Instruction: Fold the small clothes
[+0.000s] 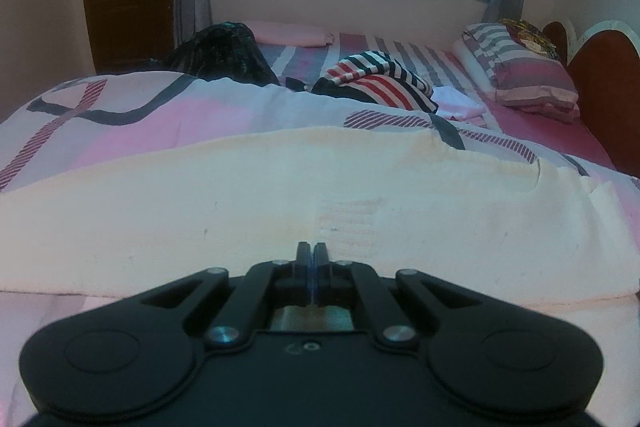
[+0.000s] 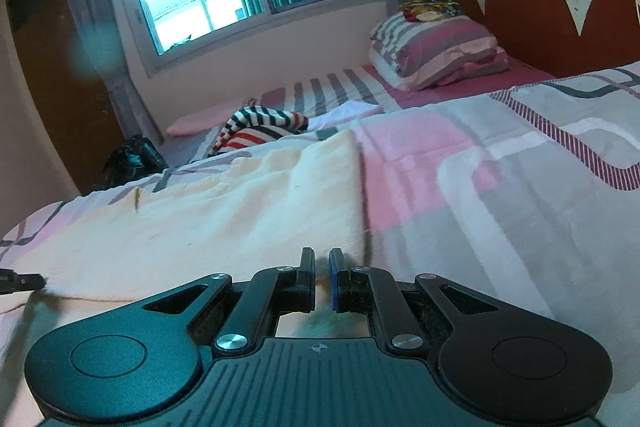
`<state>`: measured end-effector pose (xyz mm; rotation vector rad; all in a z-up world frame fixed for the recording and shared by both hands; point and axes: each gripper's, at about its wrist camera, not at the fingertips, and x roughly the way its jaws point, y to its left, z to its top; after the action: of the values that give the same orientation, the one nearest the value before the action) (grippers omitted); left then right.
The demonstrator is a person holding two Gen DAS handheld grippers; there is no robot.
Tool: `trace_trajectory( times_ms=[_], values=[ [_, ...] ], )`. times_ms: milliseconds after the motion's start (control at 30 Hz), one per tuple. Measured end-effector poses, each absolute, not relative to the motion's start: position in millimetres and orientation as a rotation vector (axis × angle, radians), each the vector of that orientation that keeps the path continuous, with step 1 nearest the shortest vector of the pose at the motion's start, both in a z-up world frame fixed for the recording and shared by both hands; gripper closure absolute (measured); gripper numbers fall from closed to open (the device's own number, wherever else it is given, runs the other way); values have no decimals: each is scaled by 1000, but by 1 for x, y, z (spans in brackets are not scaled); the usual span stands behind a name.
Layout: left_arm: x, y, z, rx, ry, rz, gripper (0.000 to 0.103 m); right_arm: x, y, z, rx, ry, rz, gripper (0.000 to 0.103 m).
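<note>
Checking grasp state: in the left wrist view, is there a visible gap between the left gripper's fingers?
No. The left gripper has its two fingers pressed together, over the cream cloth.

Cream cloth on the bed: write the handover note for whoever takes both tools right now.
Left tool: shut, at the near edge of the cream cloth; whether it pinches the cloth I cannot tell.
Right tool: nearly shut at the cloth's near right corner, cloth between the pads.
The cloth lies spread on the quilt, apparently folded once.
The striped garment waits further back, unfolded.
Left: finish folding the cloth, then the striped garment.
</note>
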<state>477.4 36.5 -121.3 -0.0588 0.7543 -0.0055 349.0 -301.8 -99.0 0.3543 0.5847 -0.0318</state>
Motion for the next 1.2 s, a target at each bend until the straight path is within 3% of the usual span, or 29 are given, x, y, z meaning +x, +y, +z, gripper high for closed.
trace_trajectory(
  times_ms=[267,300,367,567,833,967,1000,1067,1200],
  values=[
    [476,33,-127,-29,767,-8,101,359,-307,-109,330,647,-80,95],
    [476,34,-125,-19,768,-4,97,358,-308,-107,331,643,-80,95],
    [469,36,-118,9,721,54,68,356,-311,-101,337,608,-69,95],
    [482,-1,-106,74,671,-58,68,389,-302,-91,345,587,51,95],
    [506,-52,-137,149,718,-167,57,433,-234,-103,189,674,392,95],
    [507,-16,-142,92,714,-144,55,454,-286,-107,217,659,181,95],
    [507,-13,-142,100,714,-147,55,463,-309,-110,267,659,78,101],
    [504,-15,-143,145,703,-146,52,474,-345,-115,376,652,2,103],
    [503,-15,-137,129,695,-131,51,476,-337,-108,298,634,25,103]
  ],
)
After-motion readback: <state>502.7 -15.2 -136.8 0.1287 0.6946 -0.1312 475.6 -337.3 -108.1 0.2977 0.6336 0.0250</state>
